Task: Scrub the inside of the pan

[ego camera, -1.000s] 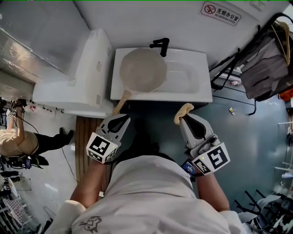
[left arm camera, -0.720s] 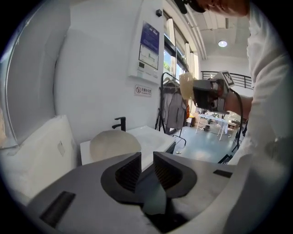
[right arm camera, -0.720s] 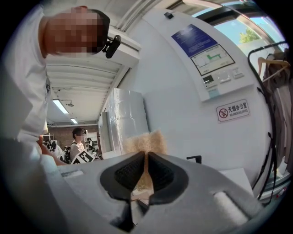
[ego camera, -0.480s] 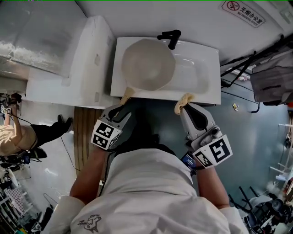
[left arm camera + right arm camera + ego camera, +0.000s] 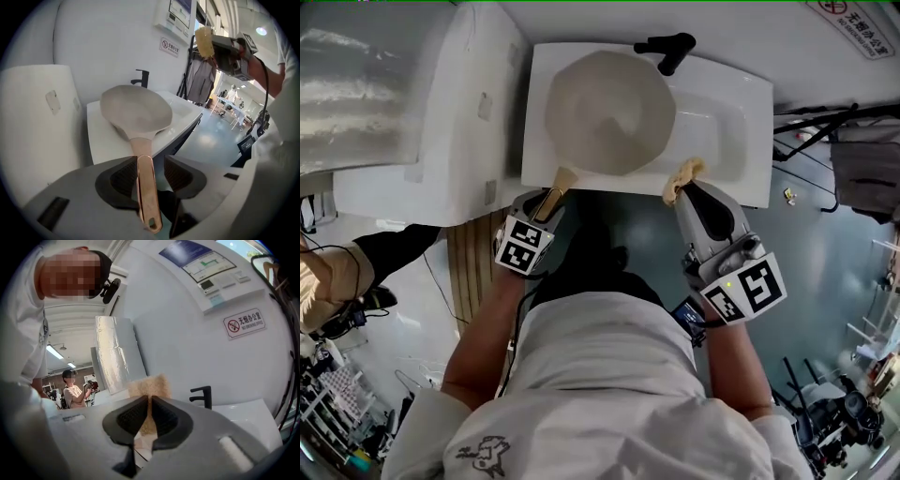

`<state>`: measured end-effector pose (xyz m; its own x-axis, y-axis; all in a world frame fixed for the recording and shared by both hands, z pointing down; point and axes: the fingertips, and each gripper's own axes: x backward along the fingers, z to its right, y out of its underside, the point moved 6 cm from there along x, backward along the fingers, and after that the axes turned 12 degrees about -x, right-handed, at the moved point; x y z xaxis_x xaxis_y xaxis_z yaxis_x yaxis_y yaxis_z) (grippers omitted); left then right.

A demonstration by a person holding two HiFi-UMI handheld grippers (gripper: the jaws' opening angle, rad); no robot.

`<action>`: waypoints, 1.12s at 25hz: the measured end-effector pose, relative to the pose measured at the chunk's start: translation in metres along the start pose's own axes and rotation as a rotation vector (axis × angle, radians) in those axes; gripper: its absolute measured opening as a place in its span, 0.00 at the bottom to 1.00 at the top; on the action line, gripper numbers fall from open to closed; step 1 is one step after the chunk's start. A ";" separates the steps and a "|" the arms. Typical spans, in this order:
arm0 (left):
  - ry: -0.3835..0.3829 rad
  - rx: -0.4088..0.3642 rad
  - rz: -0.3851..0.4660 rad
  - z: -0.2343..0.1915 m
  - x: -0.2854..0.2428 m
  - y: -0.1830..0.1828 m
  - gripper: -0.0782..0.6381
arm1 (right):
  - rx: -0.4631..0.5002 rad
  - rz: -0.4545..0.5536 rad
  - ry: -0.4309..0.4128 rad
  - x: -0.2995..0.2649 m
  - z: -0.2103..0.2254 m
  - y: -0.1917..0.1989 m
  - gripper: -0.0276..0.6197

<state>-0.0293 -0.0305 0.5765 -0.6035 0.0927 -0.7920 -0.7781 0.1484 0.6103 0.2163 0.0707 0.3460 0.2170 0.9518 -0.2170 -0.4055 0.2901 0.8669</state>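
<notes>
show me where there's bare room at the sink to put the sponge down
For the sponge, the right half of the sink basin is bare, bordered by the pan on its left, the black faucet behind and the front rim. The left half is crowded: the pan covers it, and its handle sticks out over the front edge.

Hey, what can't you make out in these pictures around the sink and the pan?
Under the pan, the sink basin: head view, the pan covers it.
The wall sign: head view, cut off by the top edge.
Lower half of the sponge: right gripper view, hidden between the fingers.
</notes>
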 end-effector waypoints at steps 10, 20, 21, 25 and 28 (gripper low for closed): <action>0.028 -0.017 -0.115 -0.012 -0.040 0.020 0.35 | -0.055 -0.037 0.010 -0.045 0.029 0.013 0.09; 0.124 0.051 -0.103 -0.020 -0.048 0.022 0.33 | -0.107 -0.068 0.018 -0.091 0.053 0.018 0.09; 0.135 0.059 -0.102 -0.021 -0.048 0.022 0.33 | -0.110 -0.072 0.023 -0.097 0.056 0.018 0.09; 0.180 0.095 -0.106 -0.024 -0.045 0.020 0.33 | -0.199 -0.099 0.051 -0.119 0.073 0.023 0.09; 0.198 0.113 -0.104 -0.028 -0.040 0.019 0.32 | -0.237 -0.094 0.071 -0.138 0.086 0.024 0.09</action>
<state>-0.0244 -0.0587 0.6206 -0.5522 -0.1220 -0.8248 -0.8202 0.2569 0.5111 0.2524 -0.0626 0.4354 0.2035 0.9219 -0.3298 -0.5850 0.3845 0.7141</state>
